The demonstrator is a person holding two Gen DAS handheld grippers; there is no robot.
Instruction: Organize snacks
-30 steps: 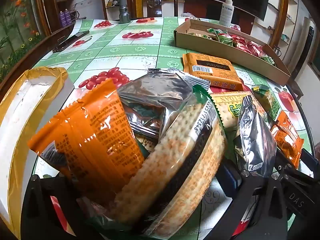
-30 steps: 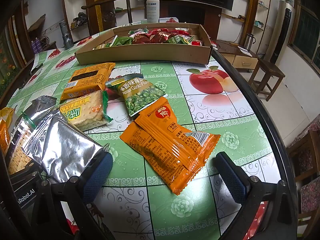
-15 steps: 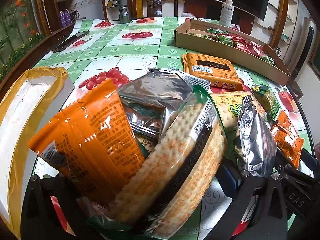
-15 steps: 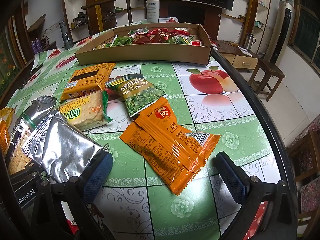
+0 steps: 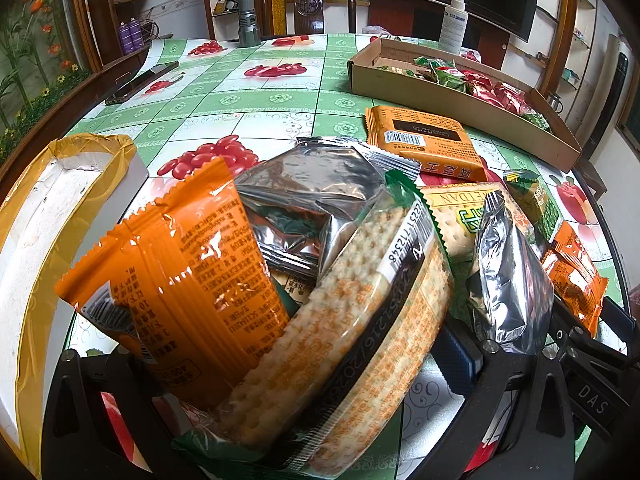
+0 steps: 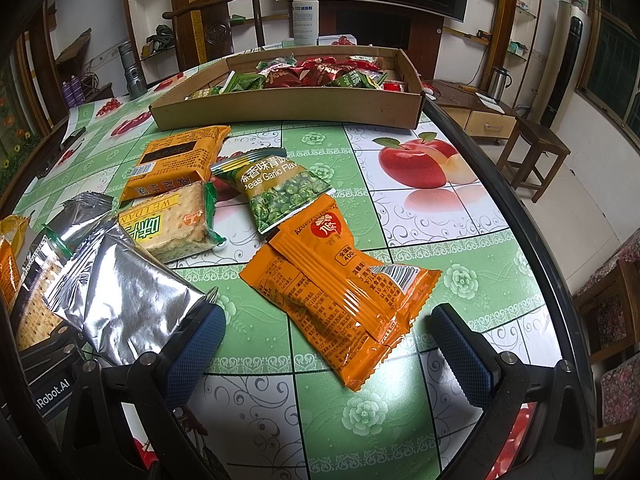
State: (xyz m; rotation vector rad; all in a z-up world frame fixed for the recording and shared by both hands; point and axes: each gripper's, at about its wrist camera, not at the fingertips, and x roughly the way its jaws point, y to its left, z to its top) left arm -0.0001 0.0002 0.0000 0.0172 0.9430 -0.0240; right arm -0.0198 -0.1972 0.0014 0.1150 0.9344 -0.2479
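My left gripper is wide open; an orange snack packet and a cracker pack lie between its fingers, not clamped. Silver foil packets lie behind them. My right gripper is open and empty, just above two orange packets on the tablecloth. A green pea bag, a cracker pack, an orange biscuit box and a silver packet lie to the left. A cardboard tray of snacks stands at the back.
A white foam box taped in yellow stands at the left. A spray bottle and a metal flashlight stand at the far table edge. A phone lies far left. The table's dark rim runs along the right.
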